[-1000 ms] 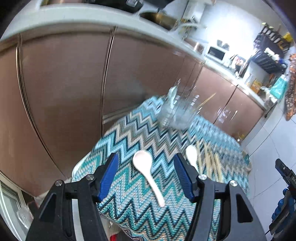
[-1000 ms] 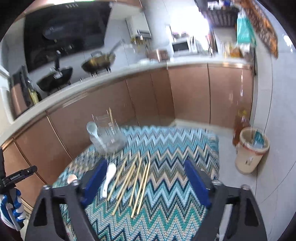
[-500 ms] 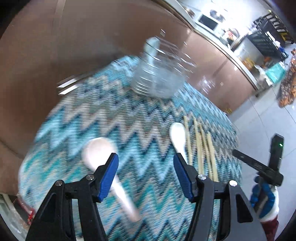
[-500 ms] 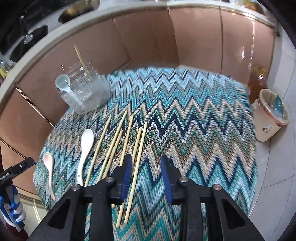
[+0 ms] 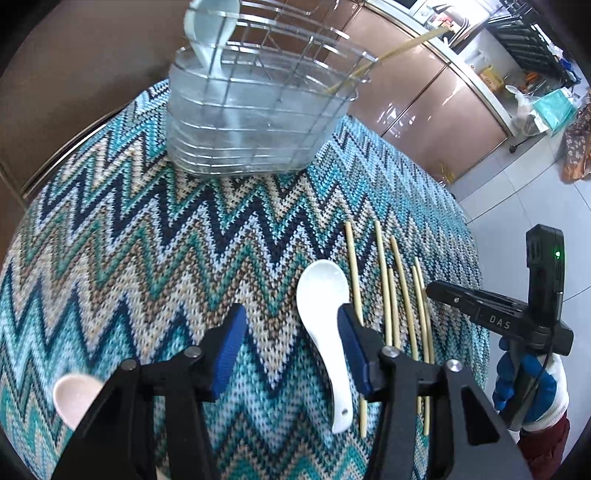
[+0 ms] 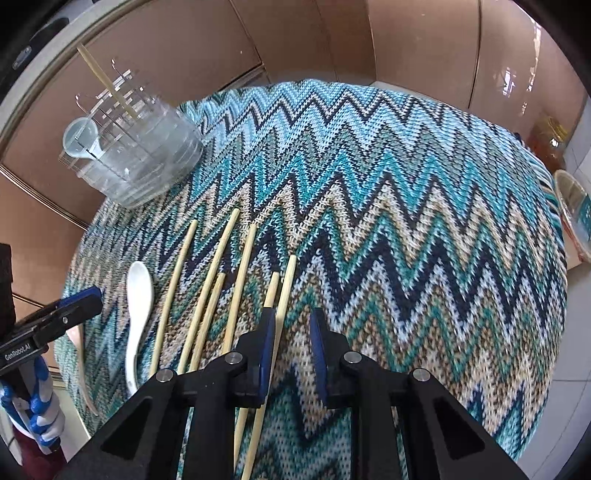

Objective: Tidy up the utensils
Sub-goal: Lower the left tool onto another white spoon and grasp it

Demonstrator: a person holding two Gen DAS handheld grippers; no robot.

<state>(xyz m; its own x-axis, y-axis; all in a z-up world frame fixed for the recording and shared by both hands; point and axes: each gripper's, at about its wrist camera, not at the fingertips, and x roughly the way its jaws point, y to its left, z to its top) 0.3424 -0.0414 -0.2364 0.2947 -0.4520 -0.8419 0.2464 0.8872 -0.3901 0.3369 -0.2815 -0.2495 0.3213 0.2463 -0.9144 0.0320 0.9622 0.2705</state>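
Note:
A clear utensil holder stands at the far side of the zigzag cloth, with one spoon and one chopstick in it; it also shows in the right wrist view. A white spoon lies just left of my left gripper's right finger. My left gripper is open and empty, low over the cloth. A pink spoon lies at the near left. Several bamboo chopsticks lie in a row. My right gripper is partly open, with the rightmost chopstick just inside its left finger.
The round table's cloth drops off on all sides. Brown cabinet fronts stand behind the table. A bin sits on the floor at the right. The right gripper shows in the left wrist view.
Both grippers have come down and forward toward the table. The left now stands beside the white spoon. The right, narrowed from wide open, has moved up to the rightmost chopstick.

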